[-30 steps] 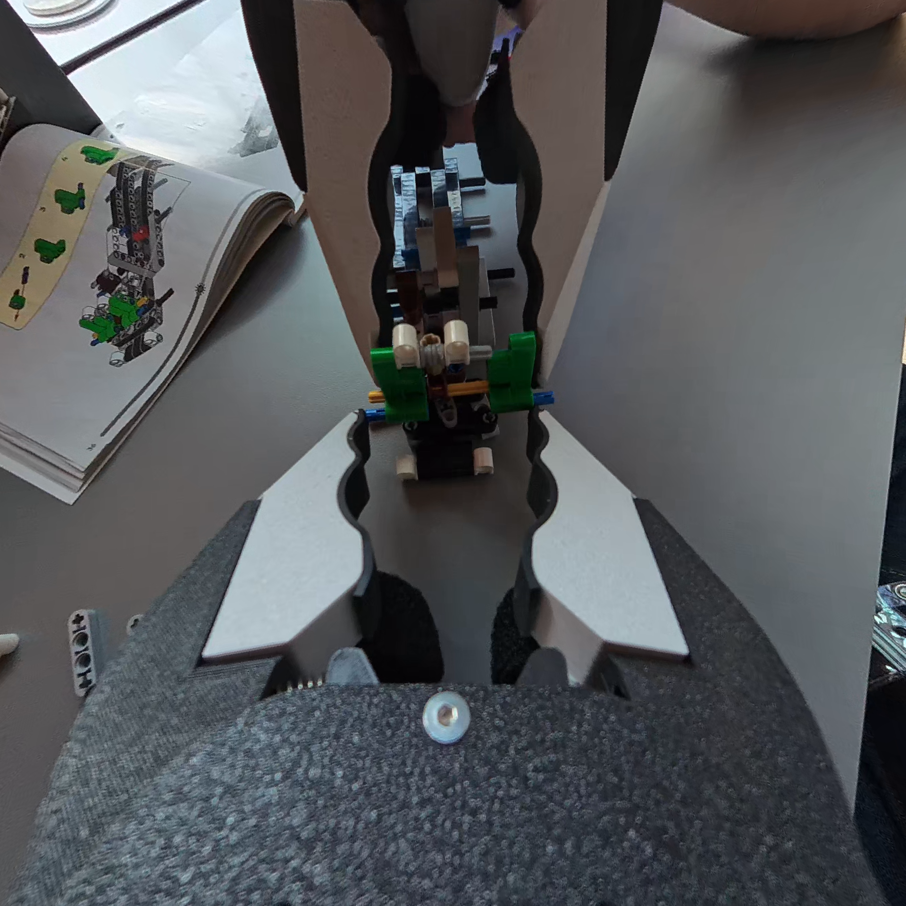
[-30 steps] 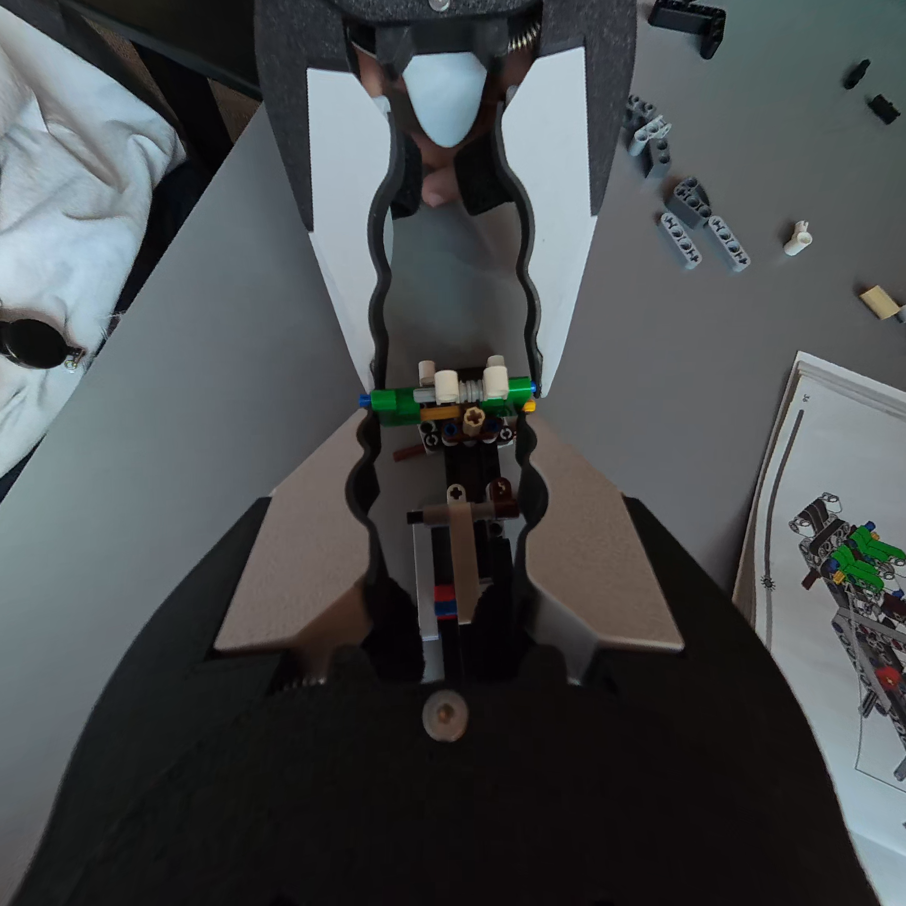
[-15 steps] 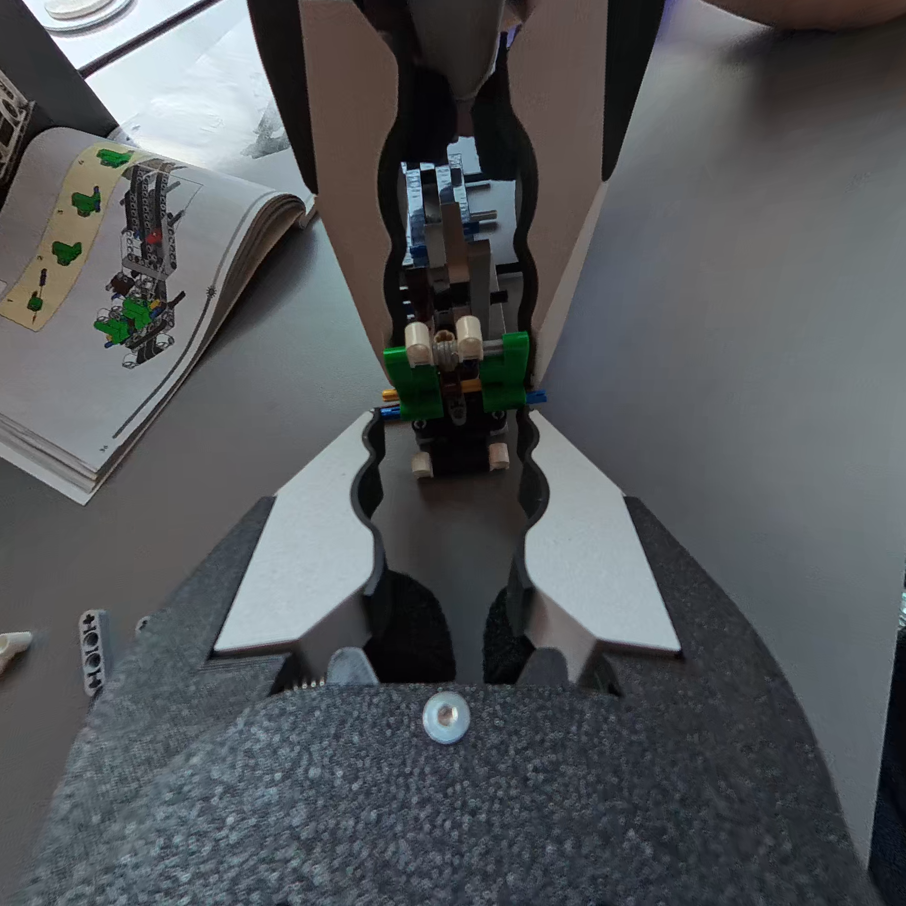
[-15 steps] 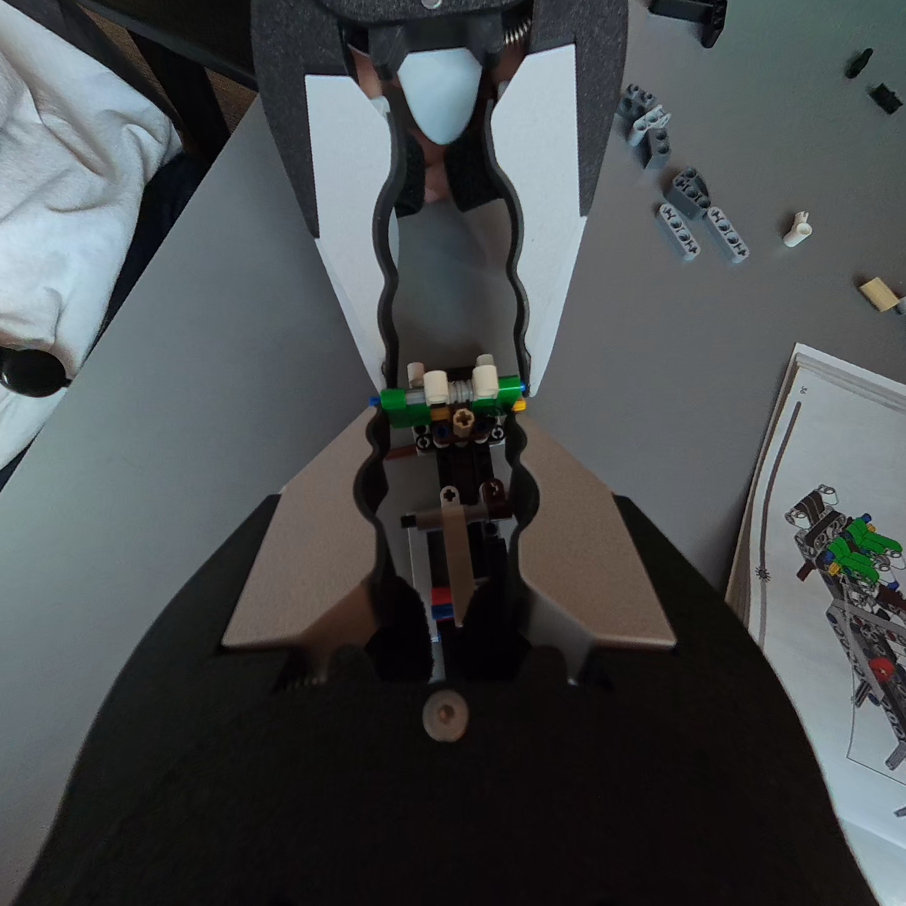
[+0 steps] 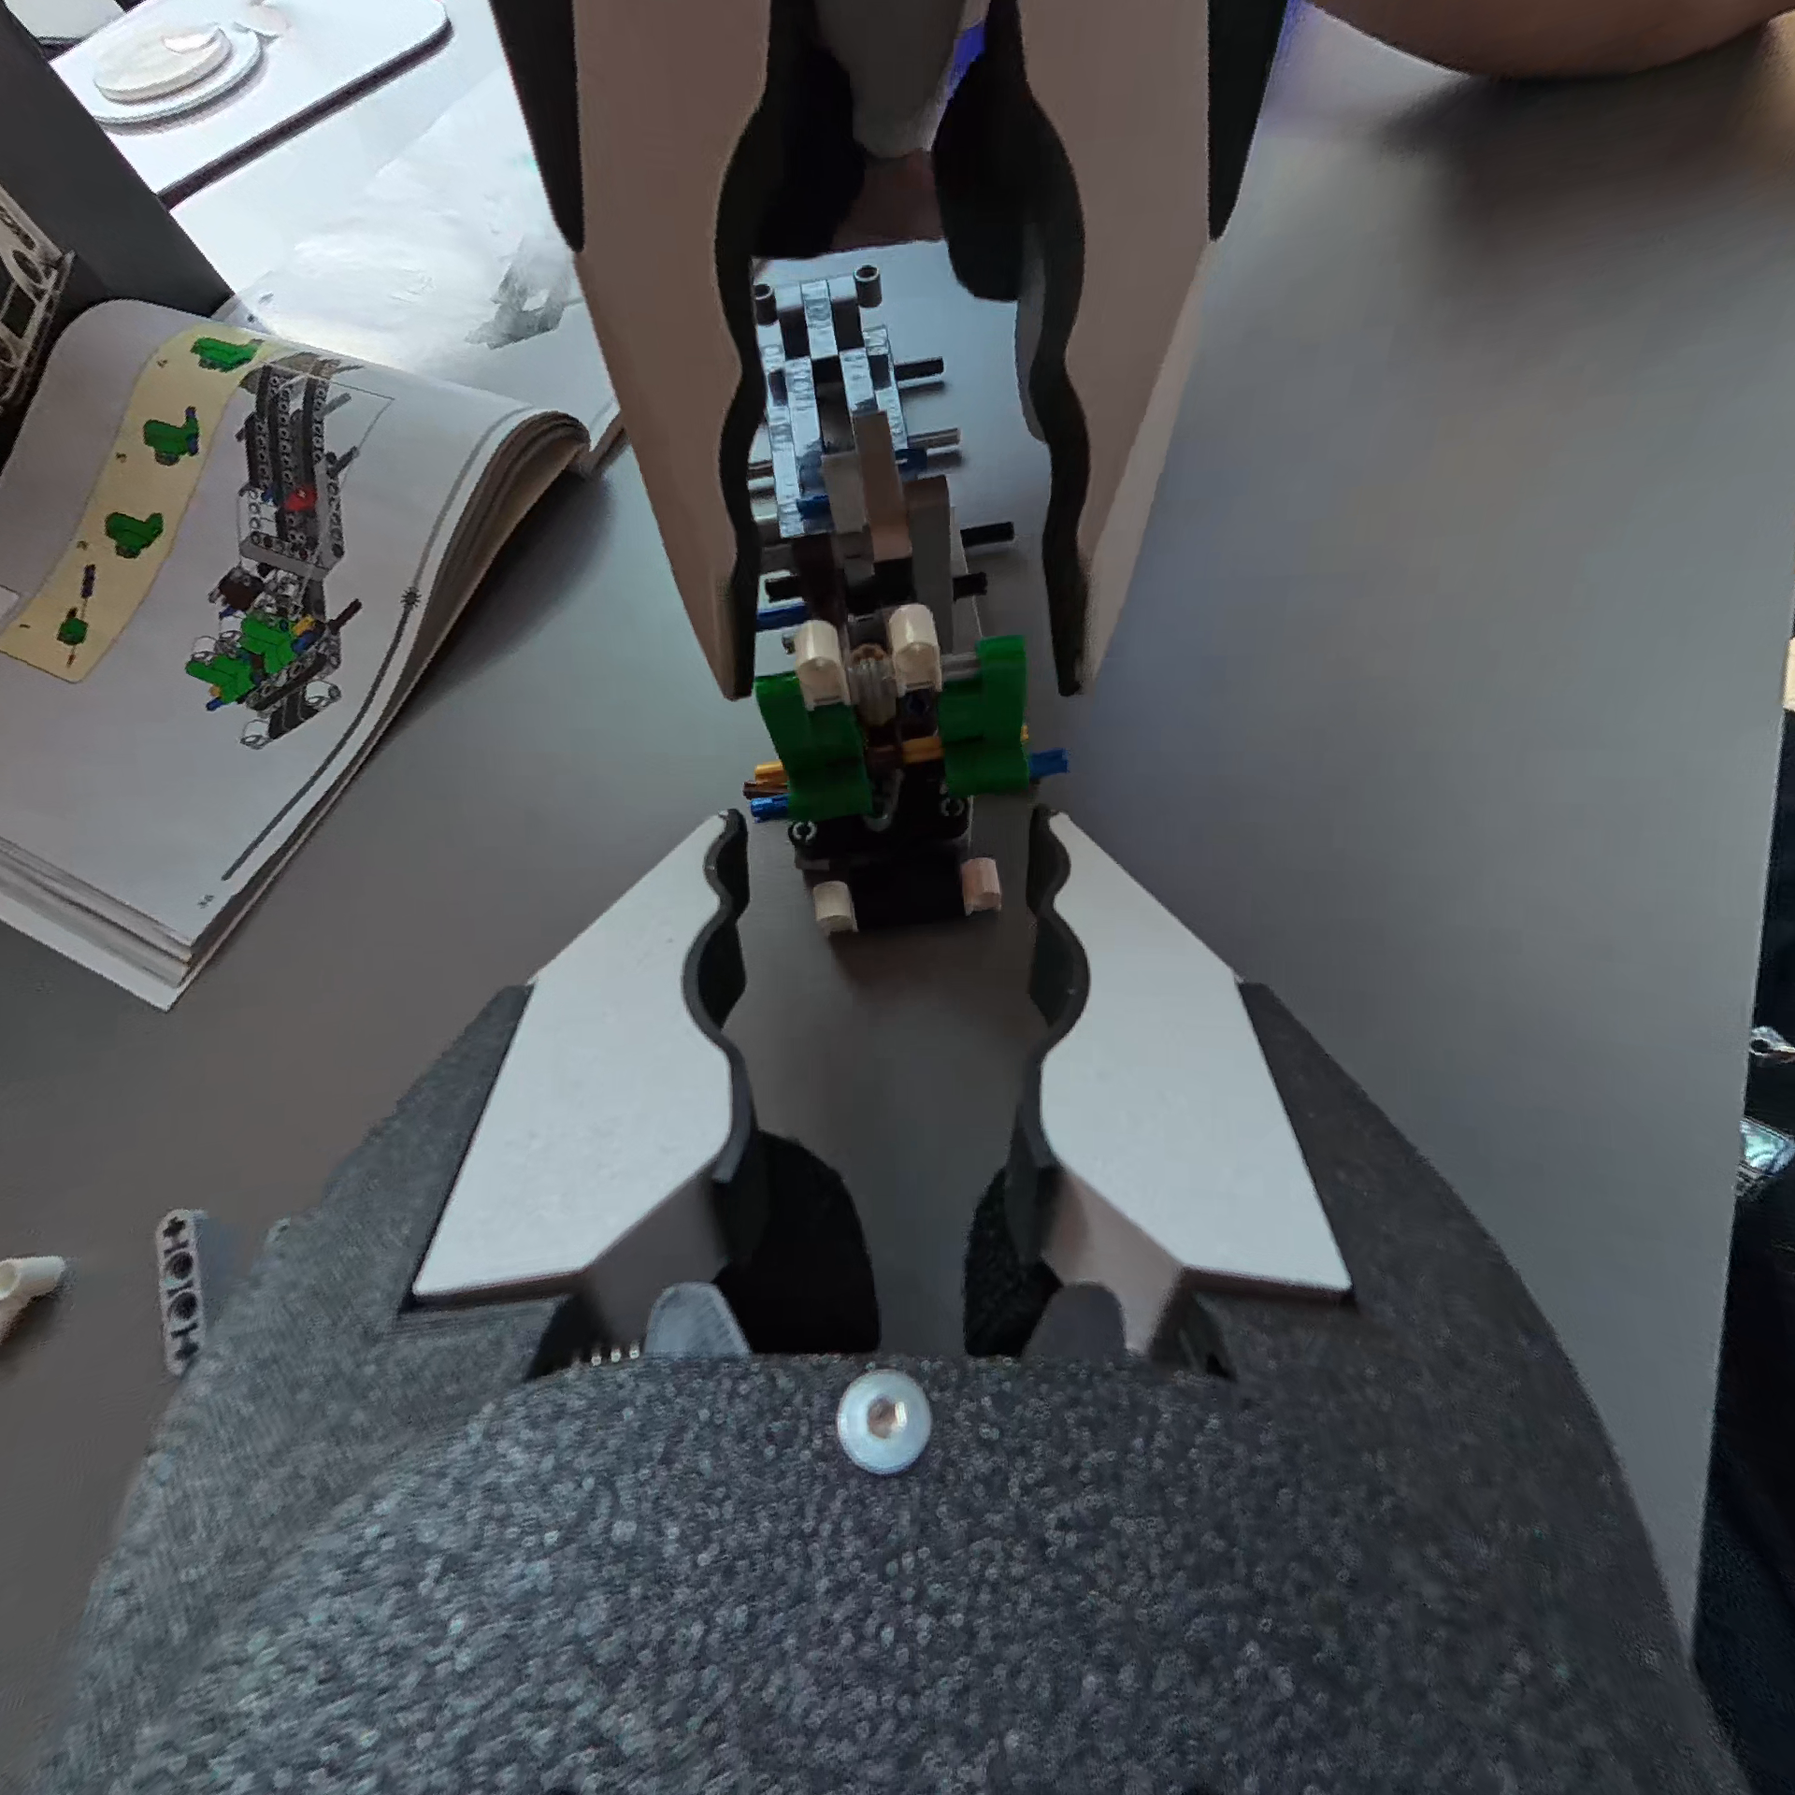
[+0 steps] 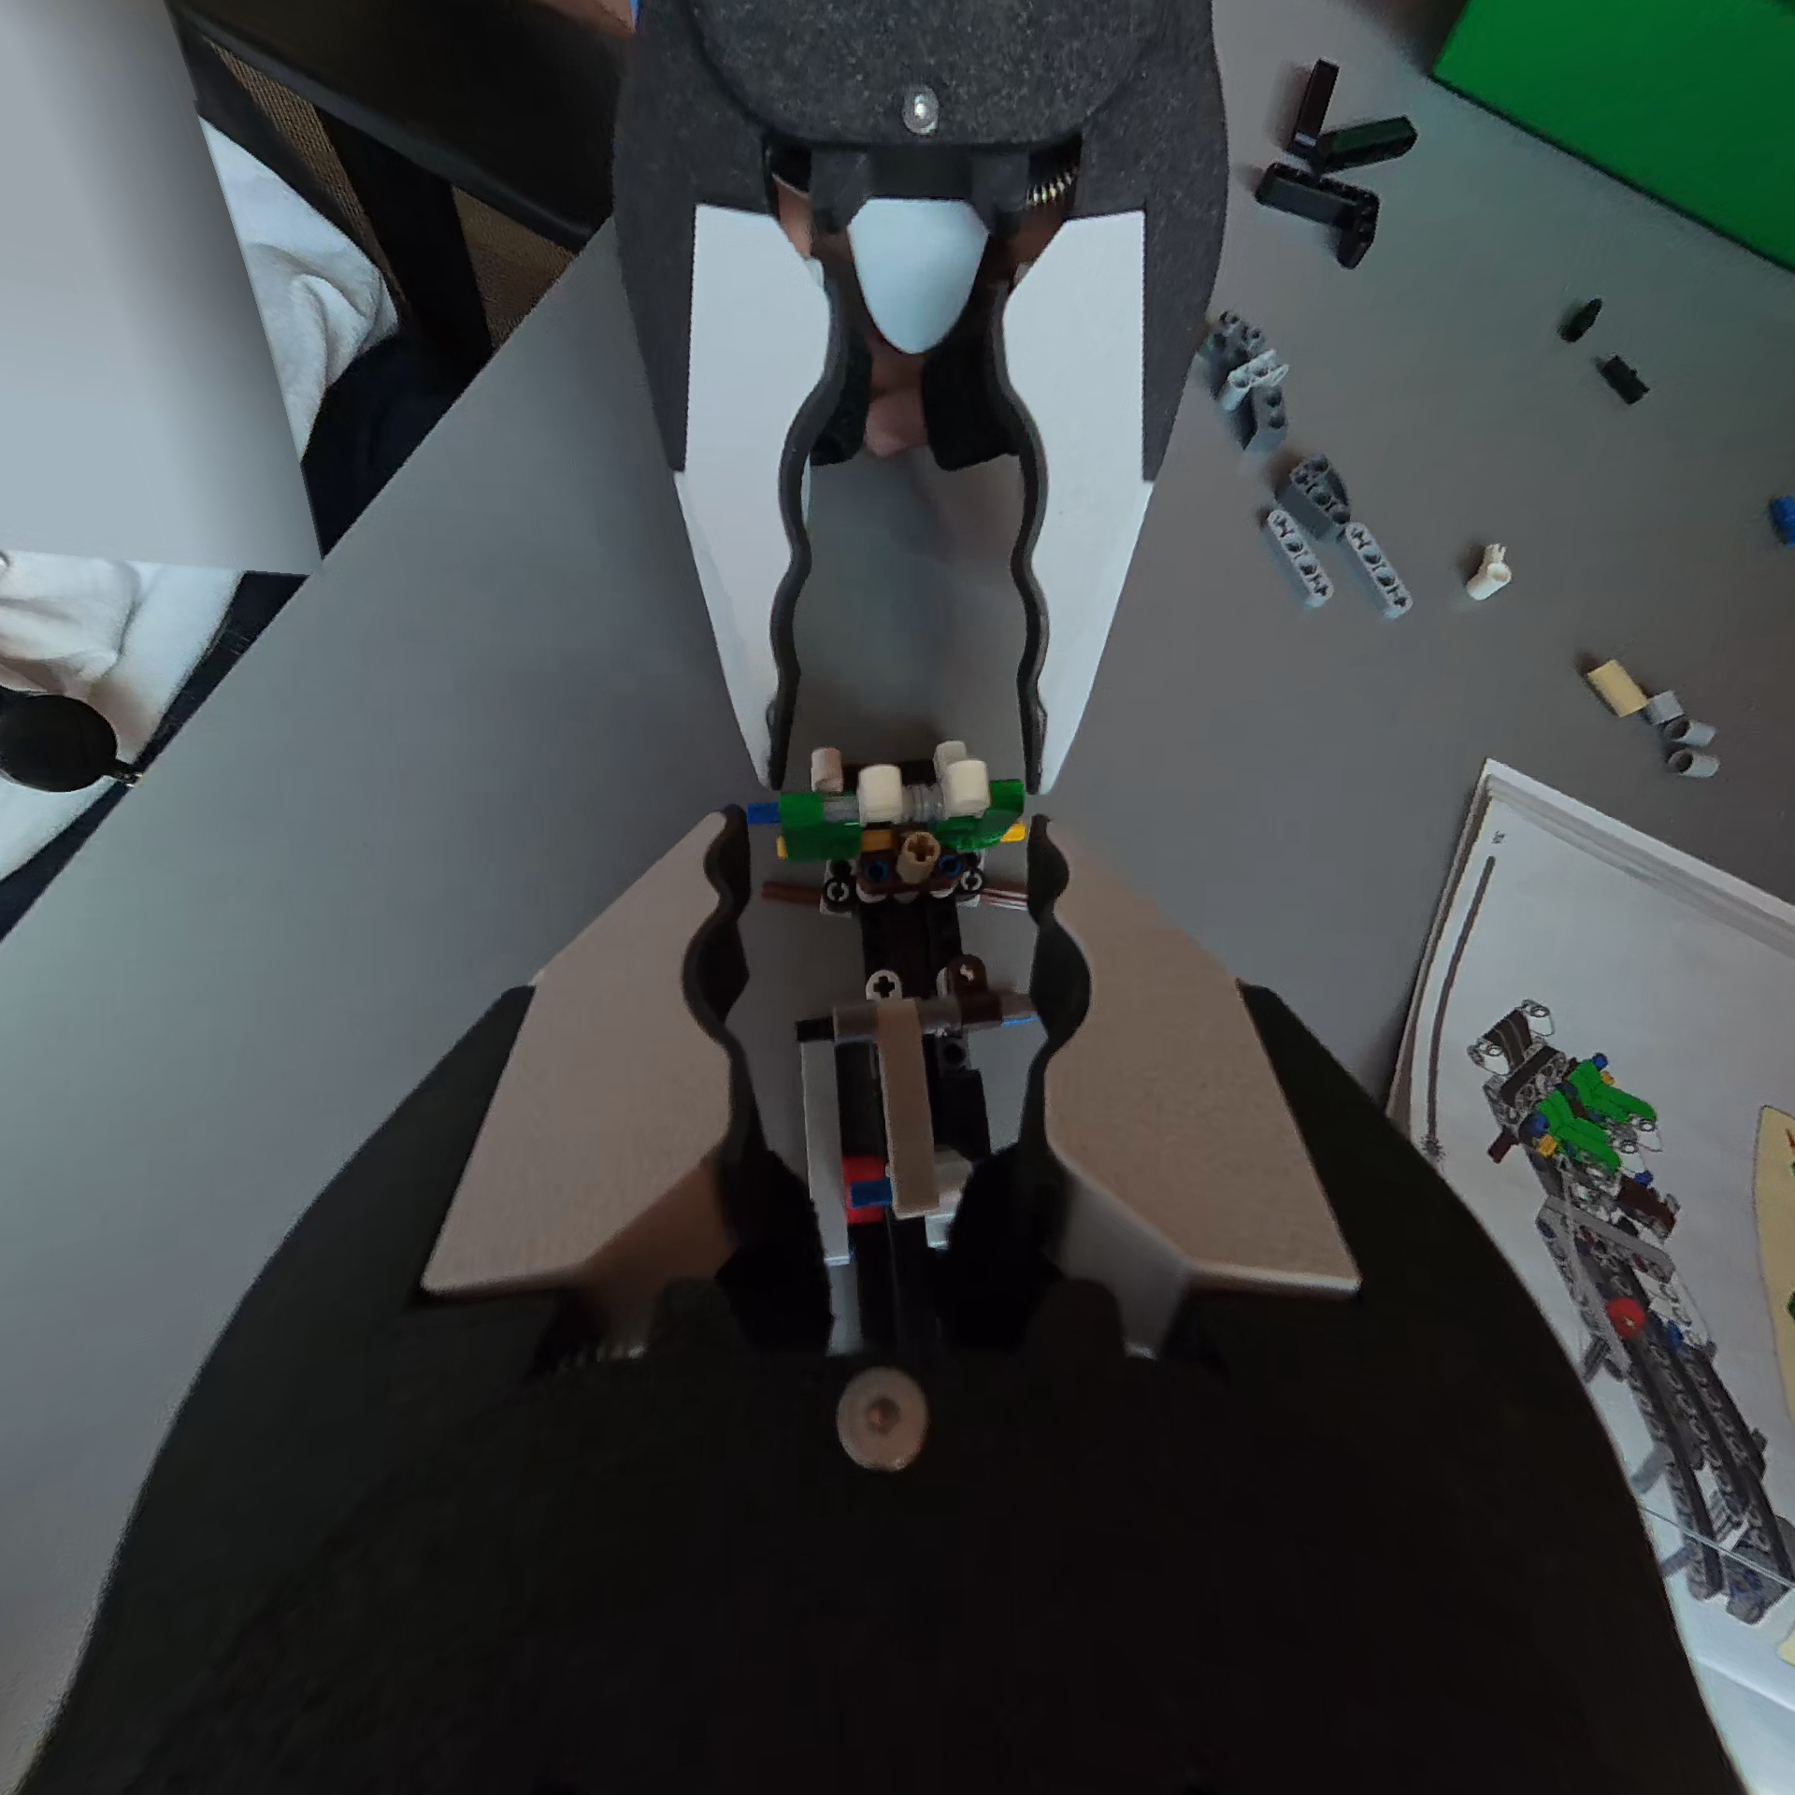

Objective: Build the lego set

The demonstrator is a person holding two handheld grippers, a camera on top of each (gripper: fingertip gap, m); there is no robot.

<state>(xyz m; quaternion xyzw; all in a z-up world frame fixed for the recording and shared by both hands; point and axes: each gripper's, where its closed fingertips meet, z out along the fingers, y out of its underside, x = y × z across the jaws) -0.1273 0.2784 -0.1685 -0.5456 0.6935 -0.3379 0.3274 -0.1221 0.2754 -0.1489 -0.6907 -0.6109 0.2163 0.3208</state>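
The lego model (image 5: 874, 738) is a long grey-and-black technic build with green pieces and tan pins at one end. My right gripper (image 6: 889, 835) is shut on the lego model (image 6: 903, 1068), which sits deep between its fingers with the green end sticking out past the tips. My left gripper (image 5: 886, 835) faces it, open and empty, its tips level with the green end on either side without gripping it. The right gripper shows at the top of the left wrist view (image 5: 903, 690). The left gripper shows at the top of the right wrist view (image 6: 903, 777).
An open instruction booklet (image 5: 194, 631) lies beside the model and also shows in the right wrist view (image 6: 1603, 1166). Loose grey beams (image 6: 1331, 544), black parts (image 6: 1321, 194) and a green box (image 6: 1632, 107) lie beyond. A grey beam (image 5: 183, 1292) lies near my left gripper. The table edge (image 6: 437, 408) runs on the left. Both grippers' tips are close together, under 4 cm apart.
My left gripper's jaws have narrowed a little beside the green end. Both grippers and the model shifted slightly over the table. The right grip has not changed.
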